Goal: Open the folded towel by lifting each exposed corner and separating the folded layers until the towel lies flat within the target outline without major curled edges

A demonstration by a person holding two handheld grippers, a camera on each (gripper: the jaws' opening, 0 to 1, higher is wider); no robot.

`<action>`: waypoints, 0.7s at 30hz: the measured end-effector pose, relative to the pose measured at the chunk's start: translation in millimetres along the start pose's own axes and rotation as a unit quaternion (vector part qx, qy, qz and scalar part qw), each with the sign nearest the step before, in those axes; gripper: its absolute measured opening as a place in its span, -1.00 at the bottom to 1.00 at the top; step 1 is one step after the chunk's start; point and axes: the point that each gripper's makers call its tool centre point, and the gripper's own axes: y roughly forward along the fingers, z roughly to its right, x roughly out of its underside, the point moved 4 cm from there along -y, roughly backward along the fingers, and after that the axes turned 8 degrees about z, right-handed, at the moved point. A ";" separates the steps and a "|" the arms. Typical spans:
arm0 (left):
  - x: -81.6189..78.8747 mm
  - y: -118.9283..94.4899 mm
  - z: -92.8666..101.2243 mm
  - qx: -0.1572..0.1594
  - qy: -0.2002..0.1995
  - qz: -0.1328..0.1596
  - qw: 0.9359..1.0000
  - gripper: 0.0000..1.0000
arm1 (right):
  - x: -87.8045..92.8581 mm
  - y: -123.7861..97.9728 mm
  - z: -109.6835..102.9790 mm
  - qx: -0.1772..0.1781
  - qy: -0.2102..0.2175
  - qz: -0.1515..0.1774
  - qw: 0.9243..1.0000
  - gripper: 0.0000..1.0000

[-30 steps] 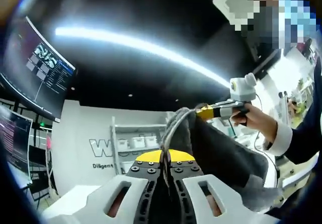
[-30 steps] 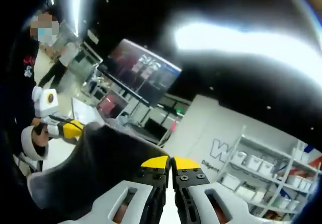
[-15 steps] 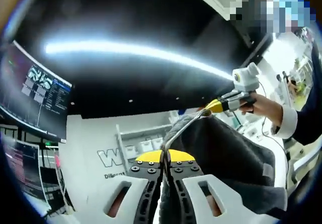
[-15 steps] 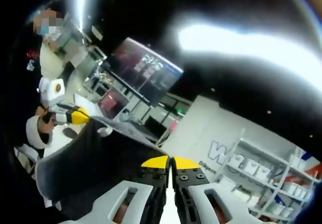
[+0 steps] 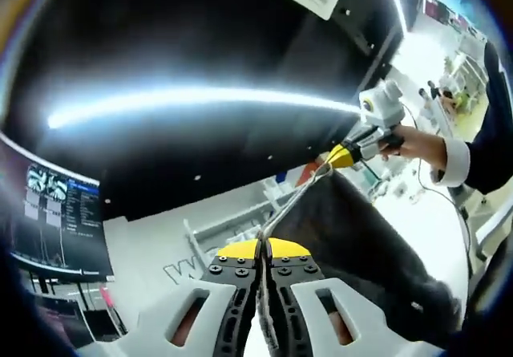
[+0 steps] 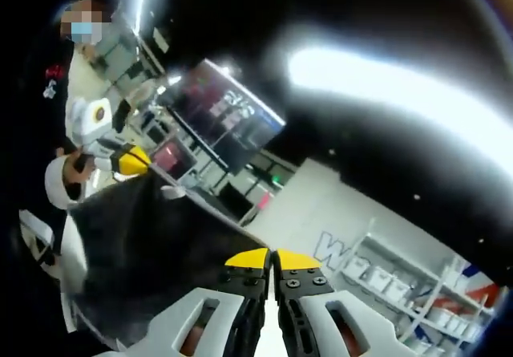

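Observation:
A dark grey towel (image 5: 365,249) hangs in the air, stretched between my two grippers. My left gripper (image 5: 263,250) is shut on one corner, and the towel's top edge (image 5: 296,200) runs taut from its yellow tips up to the right gripper (image 5: 343,155), held by a hand (image 5: 413,142). In the right gripper view my right gripper (image 6: 271,259) is shut on the other corner. From there the towel (image 6: 140,249) spreads left to the left gripper (image 6: 130,161), which pinches the far corner. The towel's lower part drops out of view.
A long ceiling light (image 5: 200,100) glows overhead. A wall with lettering and shelves of white bins (image 6: 385,281) stands behind. A dark monitor (image 6: 228,112) hangs nearby, and another (image 5: 60,221) is at the left. A person (image 6: 84,60) stands beyond the towel.
Both views have tilted further up toward the ceiling. The towel's top edge has pulled straighter between the grippers, which now sit further apart. Both grips have held.

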 end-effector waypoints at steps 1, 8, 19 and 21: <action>-1.5 1.4 -0.6 0.002 0.002 -0.001 1.000 -0.97 | -1.8 -1.2 1.8 0.001 -0.002 -0.001 1.000 -1.00; -5.9 12.0 -0.2 0.019 -0.004 -0.010 1.000 -0.97 | -5.3 -6.8 8.4 0.004 -0.010 -0.013 1.000 -1.00; 40.4 20.6 11.9 0.040 -0.017 -0.065 0.997 -0.97 | 25.4 -7.5 2.8 -0.010 0.000 -0.049 0.999 -1.00; 54.5 21.7 14.5 0.044 -0.020 -0.078 0.996 -0.97 | 41.9 -6.8 -2.9 -0.015 0.009 -0.062 0.998 -1.00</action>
